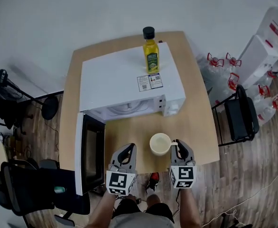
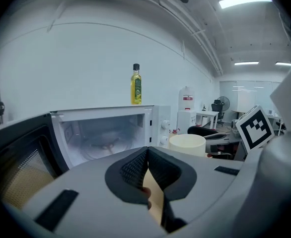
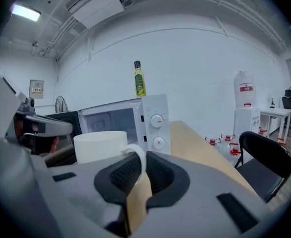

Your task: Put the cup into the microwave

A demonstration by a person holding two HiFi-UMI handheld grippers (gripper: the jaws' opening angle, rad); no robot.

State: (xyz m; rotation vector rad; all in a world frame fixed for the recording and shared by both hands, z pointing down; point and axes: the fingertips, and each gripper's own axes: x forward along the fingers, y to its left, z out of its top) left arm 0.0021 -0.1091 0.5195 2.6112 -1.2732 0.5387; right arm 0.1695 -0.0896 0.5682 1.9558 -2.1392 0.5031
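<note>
we see the right gripper point(image 3: 140, 170) clenched on the handle point(image 3: 137, 152) of the cream cup point(image 1: 160, 144), its 2 dark pads pressing the thin loop from either side. the cup sits upright just to the left of that gripper, over the front part of the wooden table point(image 1: 129, 127), in front of the microwave point(image 1: 125, 82) and apart from it. we cannot tell whether its base touches the tabletop.

the left gripper point(image 1: 128, 148) is beside the cup on its other side, not touching it. its jaws meet at the tips with nothing between them, so it is closed and empty.

the white microwave stands on the table with its door point(image 1: 89, 156) swung fully open to the left. the cavity faces us, and the glass turntable inside it is bare. 2 knobs show on the panel at its right. a yellow oil bottle point(image 1: 151, 51) with a black cap stands upright on top of the microwave, near its back edge.

a black chair point(image 1: 241, 115) stands off the table's right side, with several water jugs point(image 1: 219, 68) behind it. a fan point(image 1: 1, 75) stands at the far left.
</note>
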